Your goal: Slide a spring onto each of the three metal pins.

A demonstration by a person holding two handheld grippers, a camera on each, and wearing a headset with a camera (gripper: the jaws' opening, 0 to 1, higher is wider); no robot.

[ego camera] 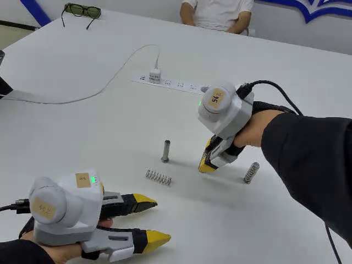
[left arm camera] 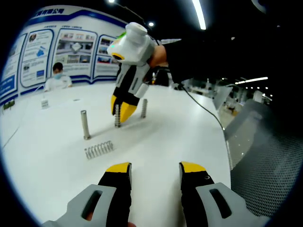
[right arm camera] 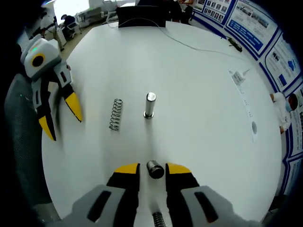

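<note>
Left gripper (ego camera: 158,221): white-grey, black jaws tipped yellow, green light (ego camera: 93,179) glowing, lower left.
Right gripper (ego camera: 205,166): matching colours, tan sticker (ego camera: 216,98), black cable (ego camera: 275,85) trailing, upper right.
Sleeves (ego camera: 313,165): you're wearing black.

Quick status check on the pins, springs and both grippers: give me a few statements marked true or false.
1. The standing pin in mid-table wears a spring. False: it is bare; a spring lies flat beside it.
2. The left gripper is open. True.
3. The left gripper holds a spring. False: nothing is between its jaws.
4. A second pin stands between the jaws of the right gripper. True.
</note>
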